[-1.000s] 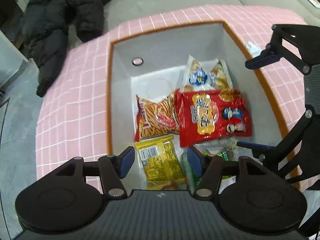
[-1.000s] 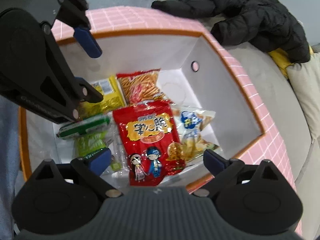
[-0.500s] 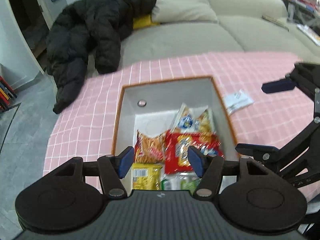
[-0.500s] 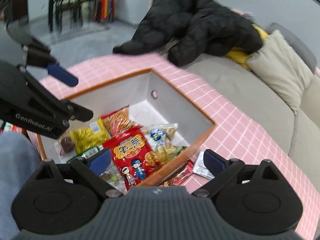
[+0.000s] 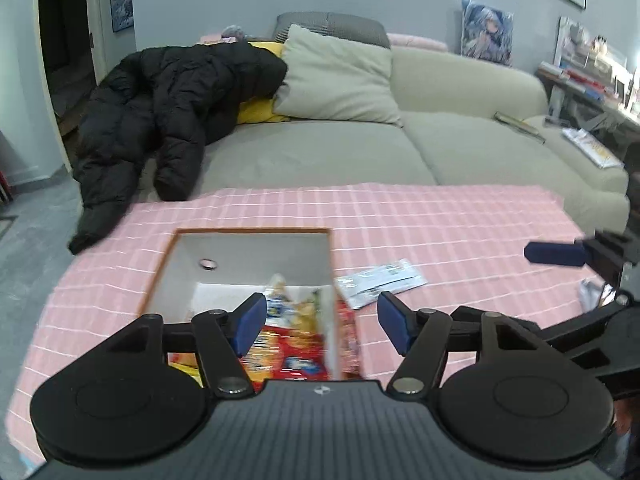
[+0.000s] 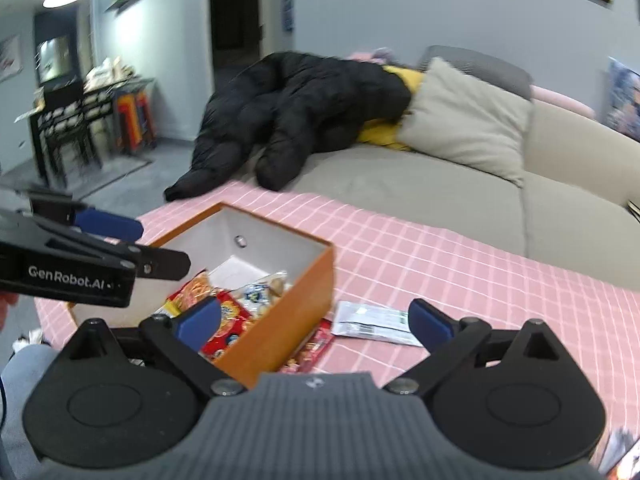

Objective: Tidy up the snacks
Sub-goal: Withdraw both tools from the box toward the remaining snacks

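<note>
An orange box with a white inside (image 5: 256, 256) (image 6: 280, 336) stands on the pink checked table and holds several snack bags, among them a red bag (image 5: 288, 350) (image 6: 228, 328). A white packet (image 5: 380, 282) (image 6: 372, 320) and a red packet (image 5: 348, 340) (image 6: 312, 350) lie on the table just right of the box. My left gripper (image 5: 320, 322) is open and empty above the box's near right corner. My right gripper (image 6: 314, 318) is open and empty above the box's right wall and the loose packets.
The pink checked tablecloth (image 5: 440, 232) covers the table. A beige sofa (image 5: 320, 152) stands behind it with a black jacket (image 5: 160, 104) and a pillow (image 5: 336, 80). A small wrapper (image 5: 592, 292) lies at the table's right. Chairs and shelves (image 6: 80, 120) stand far left.
Both grippers have risen and pulled back from inside the box, so the views now take in the table and sofa. Both stay open and empty.
</note>
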